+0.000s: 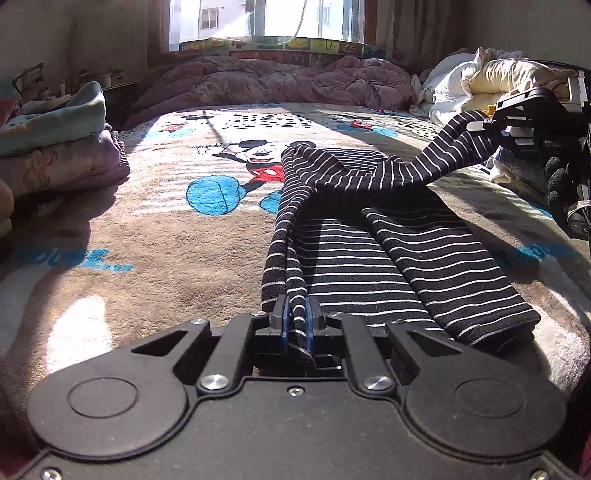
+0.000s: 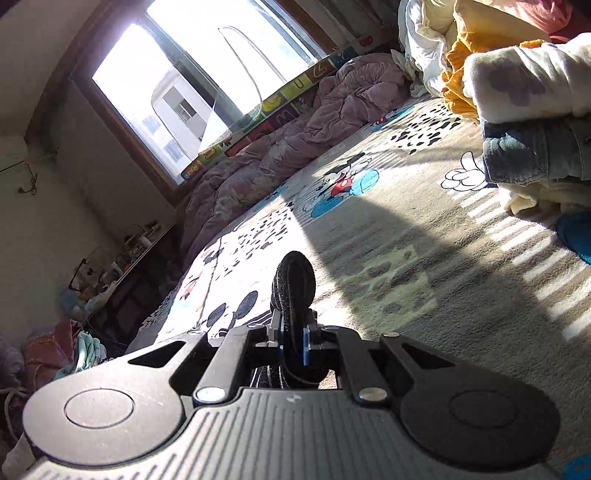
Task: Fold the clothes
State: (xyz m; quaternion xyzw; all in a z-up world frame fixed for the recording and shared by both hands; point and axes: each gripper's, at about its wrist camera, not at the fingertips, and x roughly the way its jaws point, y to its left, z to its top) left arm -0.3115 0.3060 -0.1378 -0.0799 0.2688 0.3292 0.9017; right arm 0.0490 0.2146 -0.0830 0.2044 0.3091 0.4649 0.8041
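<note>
Item: striped top (image 1: 354, 251), black knit with thin white stripes, soft and stretchy, limp. It lies partly spread on the bed near the left gripper, one sleeve (image 1: 454, 277) flat toward the near right, the other sleeve drawn up and off to the right.

Left gripper (image 1: 296, 317): jaws nearly closed, pinching a bunched edge of the top between blue pads, low over the blanket.

Right gripper (image 2: 291, 338): jaws nearly closed on a dark cuff end that pokes up beyond the tips; in the left view it holds the raised sleeve clear of the bed.

Risks, as judged: the thin knit may slip from either pinch if pulled taut; the bunched edge may carry a twist into the fold; the loose sleeve may drag and crease; the plush blanket's nap may grip the cloth and skew it.

Surroundings: cartoon blanket (image 1: 166, 229), plush, beige with blue and red figures; purple quilt (image 1: 280, 77), puffy, crumpled under the window (image 1: 266, 18); folded pile (image 1: 55, 147) at left; unsorted heap (image 1: 491, 77) of white and cream cloth at right.
</note>
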